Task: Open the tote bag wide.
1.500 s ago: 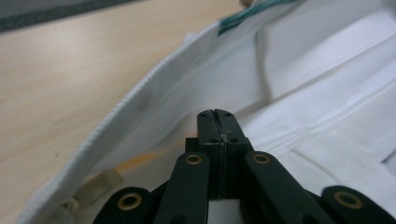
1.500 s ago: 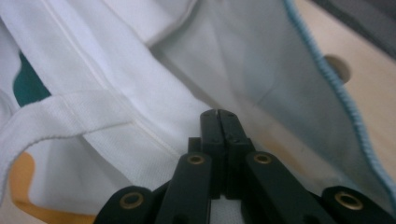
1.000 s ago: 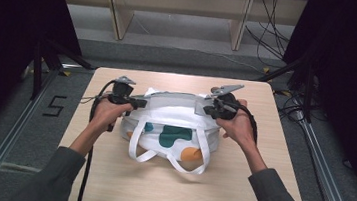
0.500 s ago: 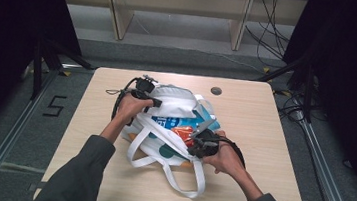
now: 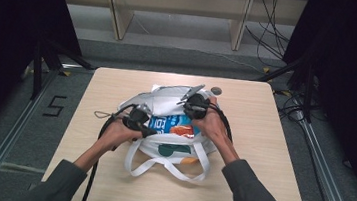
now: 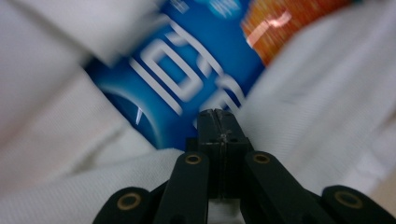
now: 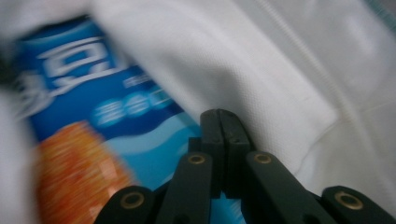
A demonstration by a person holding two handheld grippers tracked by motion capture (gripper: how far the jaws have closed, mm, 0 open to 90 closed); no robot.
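Two grippers work at a white tote bag point(image 5: 171, 130) lying near the middle of the wooden surface point(image 5: 261, 154). Left gripper point(image 5: 150, 133), at the bag's left edge: jaws pressed fully together; whether cloth is pinched between them cannot be told. Right gripper point(image 5: 185, 112), at the bag's upper right: jaws likewise shut tip to tip, resting against white fabric. Between them a blue-and-orange snack packet point(image 5: 174, 126) shows in the bag's mouth. Bag handles point(image 5: 164, 167) loop toward the person.
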